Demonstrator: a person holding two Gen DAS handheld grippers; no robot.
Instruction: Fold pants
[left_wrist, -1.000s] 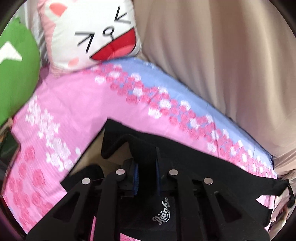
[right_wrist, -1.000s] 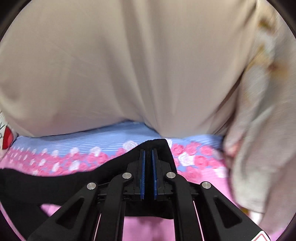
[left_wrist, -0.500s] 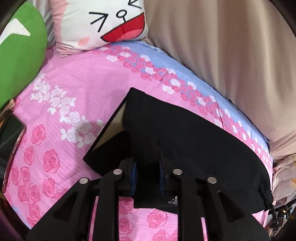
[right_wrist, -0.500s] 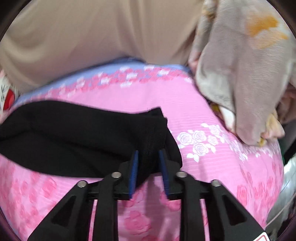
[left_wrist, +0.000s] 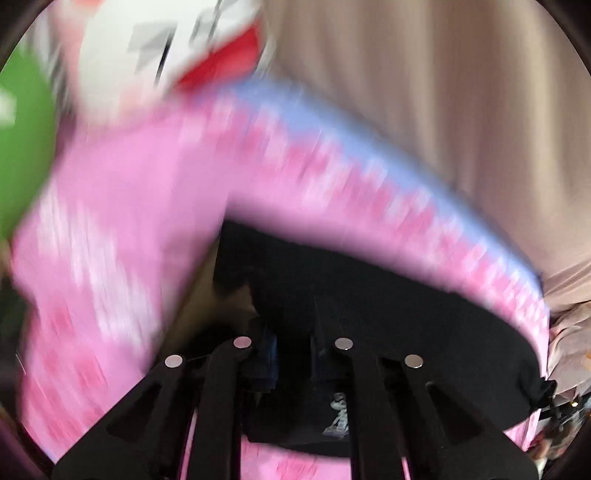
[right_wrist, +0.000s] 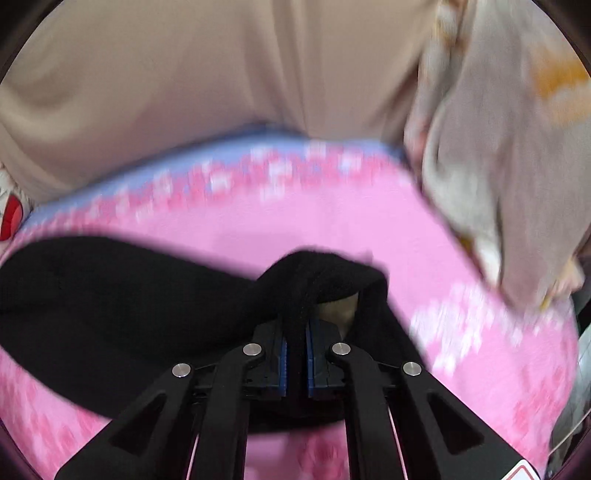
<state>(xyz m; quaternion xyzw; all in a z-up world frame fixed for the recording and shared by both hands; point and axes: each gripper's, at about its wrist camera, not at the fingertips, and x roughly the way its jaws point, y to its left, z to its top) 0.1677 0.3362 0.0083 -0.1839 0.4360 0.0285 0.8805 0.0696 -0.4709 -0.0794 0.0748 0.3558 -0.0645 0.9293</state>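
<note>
My right hand-held gripper (right_wrist: 295, 347) is closing, and I see its blue pads (right_wrist: 283, 363) clamped on a bunched ridge of the black pants (right_wrist: 110, 314). The fabric rises in a hump just ahead of the fingertips, with a pale patch of lining showing under the hump's right side. From that pinch the pants trail off to the left, lying flat on the pink rose-print bedsheet (right_wrist: 332, 229).

My left hand-held gripper (left_wrist: 291, 354) is closing too, with black cloth packed between its fingers; this view is badly smeared, but the pants (left_wrist: 406, 325) clearly fill the gap and spread rightward from it as a broad dark band over the bedsheet (left_wrist: 140, 221). A small white logo on the cloth sits just below the fingertips. At the pants' far right end I can make out a knotted bit of drawstring.

Everything else I place from the pants. Beyond them the sheet turns to a blue border, and behind that hangs a beige curtain (right_wrist: 221, 74). Up and left of the pants in the left view rest a white cartoon-face pillow (left_wrist: 177, 55) and a green cushion (left_wrist: 22, 140). To the right of the pants in the right view a crumpled beige blanket (right_wrist: 498, 166) lies on the bed. I see no containers here.
</note>
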